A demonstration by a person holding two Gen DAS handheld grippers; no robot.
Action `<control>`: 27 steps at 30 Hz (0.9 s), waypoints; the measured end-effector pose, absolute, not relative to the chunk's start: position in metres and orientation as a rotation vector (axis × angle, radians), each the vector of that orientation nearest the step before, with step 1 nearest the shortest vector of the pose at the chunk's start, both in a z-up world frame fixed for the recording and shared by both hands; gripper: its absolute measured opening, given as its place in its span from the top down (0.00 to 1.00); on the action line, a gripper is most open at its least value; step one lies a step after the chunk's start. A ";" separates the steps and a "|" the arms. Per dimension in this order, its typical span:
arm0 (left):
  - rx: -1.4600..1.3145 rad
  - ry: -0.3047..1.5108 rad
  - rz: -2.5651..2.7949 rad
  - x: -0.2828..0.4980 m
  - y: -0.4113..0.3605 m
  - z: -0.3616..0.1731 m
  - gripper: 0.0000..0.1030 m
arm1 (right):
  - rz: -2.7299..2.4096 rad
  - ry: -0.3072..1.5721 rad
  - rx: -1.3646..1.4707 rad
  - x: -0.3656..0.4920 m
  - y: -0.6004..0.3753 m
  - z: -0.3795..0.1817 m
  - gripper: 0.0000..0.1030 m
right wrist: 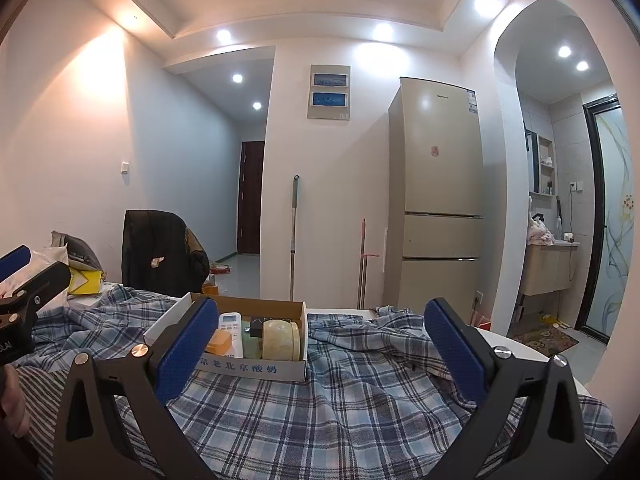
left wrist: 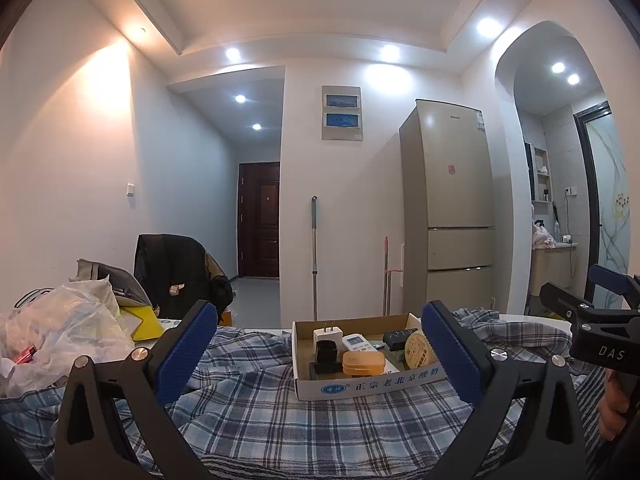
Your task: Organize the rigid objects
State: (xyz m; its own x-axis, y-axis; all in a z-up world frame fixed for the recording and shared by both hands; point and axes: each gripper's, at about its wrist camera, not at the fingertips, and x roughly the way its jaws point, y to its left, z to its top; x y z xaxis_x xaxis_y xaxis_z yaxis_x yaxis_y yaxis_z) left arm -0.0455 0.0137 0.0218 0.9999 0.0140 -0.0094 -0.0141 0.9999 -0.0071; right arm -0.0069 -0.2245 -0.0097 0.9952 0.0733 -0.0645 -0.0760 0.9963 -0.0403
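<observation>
A shallow cardboard box [left wrist: 372, 385] with blue print sits on a plaid cloth [left wrist: 280, 420]. Inside lie a white plug adapter [left wrist: 328, 335], a black block [left wrist: 326, 354], an orange case [left wrist: 363, 362], a white remote [left wrist: 358, 342], a dark flat box [left wrist: 400, 338] and a round cream tin [left wrist: 420, 347]. My left gripper [left wrist: 320, 356] stands open in front of the box, holding nothing. In the right wrist view the box [right wrist: 256, 366] lies left of centre, with the remote [right wrist: 231, 326], orange case [right wrist: 219, 342] and tin [right wrist: 282, 340] showing. My right gripper [right wrist: 318, 354] is open and empty.
Crumpled plastic bags [left wrist: 60, 328] and a yellow packet [left wrist: 144, 322] pile up at the left. A chair with a dark jacket [left wrist: 176, 276] stands behind. A fridge [left wrist: 452, 208], two mop handles [left wrist: 315, 256] and a doorway are farther back. A hand [left wrist: 612, 408] holds the right gripper.
</observation>
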 end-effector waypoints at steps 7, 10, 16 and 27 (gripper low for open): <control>-0.010 0.004 0.015 -0.046 0.011 0.021 0.00 | 0.075 0.061 -0.045 -0.008 -0.225 -0.009 0.00; -0.012 0.006 0.014 -0.047 0.011 0.022 0.00 | 0.075 0.061 -0.047 -0.008 -0.224 -0.009 0.00; -0.010 0.004 0.013 -0.048 0.011 0.022 0.00 | 0.076 0.059 -0.047 -0.008 -0.225 -0.008 0.00; -0.014 -0.001 0.013 -0.049 0.013 0.021 0.00 | 0.076 0.052 -0.050 -0.008 -0.227 -0.007 0.00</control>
State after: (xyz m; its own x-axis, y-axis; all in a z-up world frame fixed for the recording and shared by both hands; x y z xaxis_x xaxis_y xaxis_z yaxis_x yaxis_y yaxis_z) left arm -0.0485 0.0131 0.0214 0.9999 0.0128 0.0010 -0.0128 0.9998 -0.0143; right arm -0.0079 -0.2271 -0.0065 0.9957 0.0750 -0.0542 -0.0776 0.9958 -0.0478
